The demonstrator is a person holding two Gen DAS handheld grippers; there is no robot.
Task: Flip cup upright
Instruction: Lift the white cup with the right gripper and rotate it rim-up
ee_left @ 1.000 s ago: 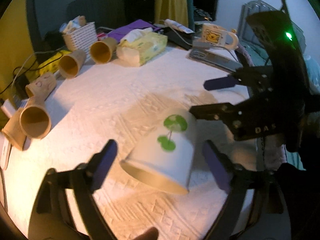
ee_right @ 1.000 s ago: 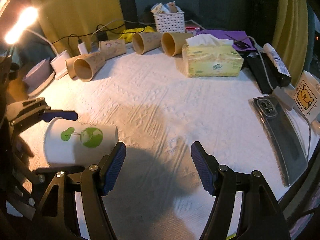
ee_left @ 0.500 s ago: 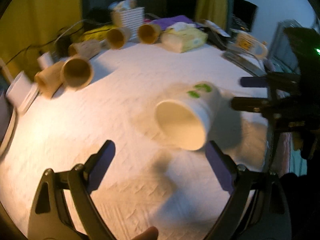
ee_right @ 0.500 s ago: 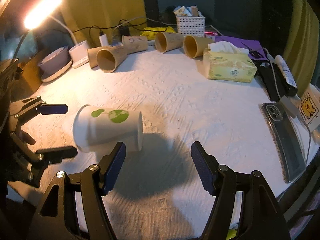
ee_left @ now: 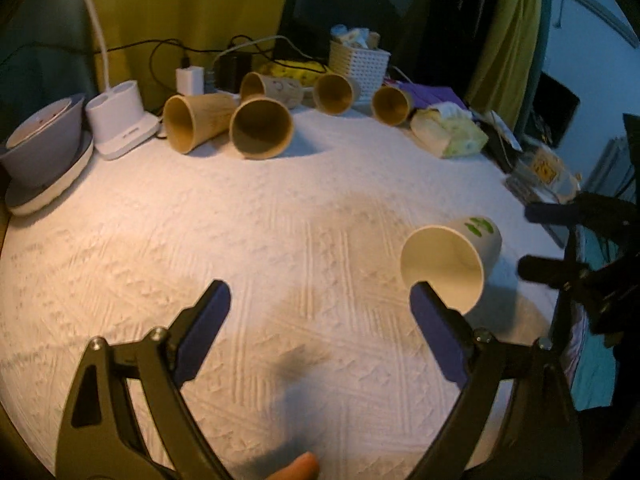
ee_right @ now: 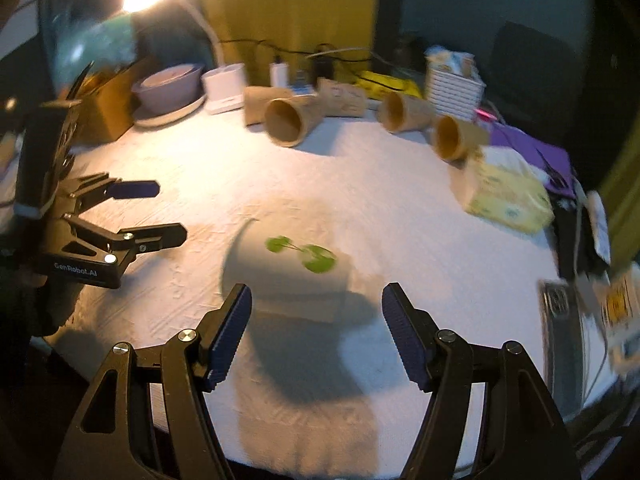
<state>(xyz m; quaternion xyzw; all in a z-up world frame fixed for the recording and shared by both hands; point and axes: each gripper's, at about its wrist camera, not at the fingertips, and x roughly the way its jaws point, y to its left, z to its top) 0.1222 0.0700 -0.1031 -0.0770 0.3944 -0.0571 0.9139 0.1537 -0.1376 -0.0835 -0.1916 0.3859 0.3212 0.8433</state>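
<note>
A white paper cup (ee_left: 452, 264) with a green leaf print lies on its side on the white tablecloth (ee_left: 200, 232), its open mouth facing the left wrist camera. In the right wrist view the cup (ee_right: 288, 276) is blurred and lies just beyond my right gripper (ee_right: 316, 332), which is open and empty. My left gripper (ee_left: 320, 328) is open and empty, with the cup just beyond its right fingertip. The left gripper also shows in the right wrist view (ee_right: 160, 212), left of the cup. The right gripper shows in the left wrist view (ee_left: 536, 240), right of the cup.
Several brown paper cups (ee_left: 260, 128) lie on their sides along the table's far edge. A tissue pack (ee_left: 448, 136), a white basket (ee_left: 358, 66), a lamp base (ee_left: 120, 120), a grey bowl (ee_left: 40, 140) and a phone (ee_right: 560, 344) stand around the edges.
The left gripper has swung left and back, so the cup sits to its right. The right gripper has come in behind the cup, which lies between its fingers' line.
</note>
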